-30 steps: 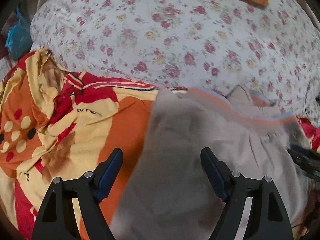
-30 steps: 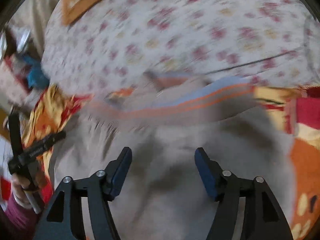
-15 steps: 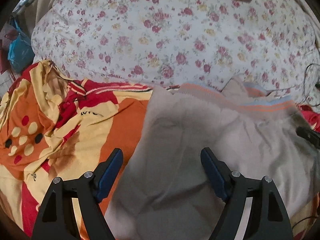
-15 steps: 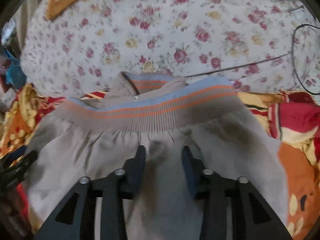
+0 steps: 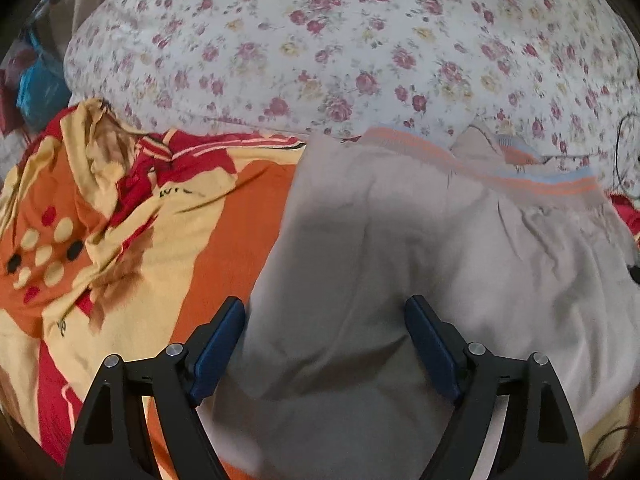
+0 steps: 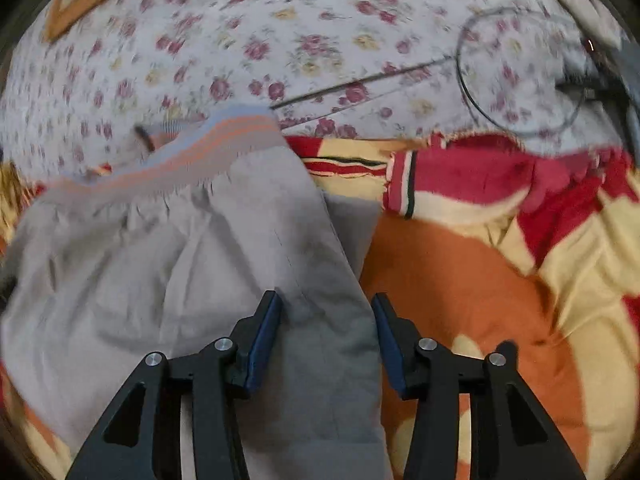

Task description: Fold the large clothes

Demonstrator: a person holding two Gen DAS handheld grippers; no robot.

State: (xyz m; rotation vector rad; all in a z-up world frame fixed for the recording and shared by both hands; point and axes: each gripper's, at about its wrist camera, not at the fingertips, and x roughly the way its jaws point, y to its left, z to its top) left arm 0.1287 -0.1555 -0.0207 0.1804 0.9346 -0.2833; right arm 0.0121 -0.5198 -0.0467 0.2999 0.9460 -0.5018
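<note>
Left wrist view: left gripper [image 5: 324, 320] spread wide over the grey garment [image 5: 420, 260], lying on the blanket [image 5: 180, 232]. Right gripper [image 6: 326, 312] is parted, straddling the garment's [image 6: 180, 260] right edge.

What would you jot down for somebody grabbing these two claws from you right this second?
Left claw: open, holding nothing, over the left side of the grey garment.
Right claw: open, holding nothing, straddling the garment's right edge.
The garment lies spread on the orange and red blanket, its striped ribbed band at the far end by the floral quilt. A black cable lies on the quilt.
Done: garment laid fairly flat.
Left: no finished fold visible; grip the sides and fold.
</note>
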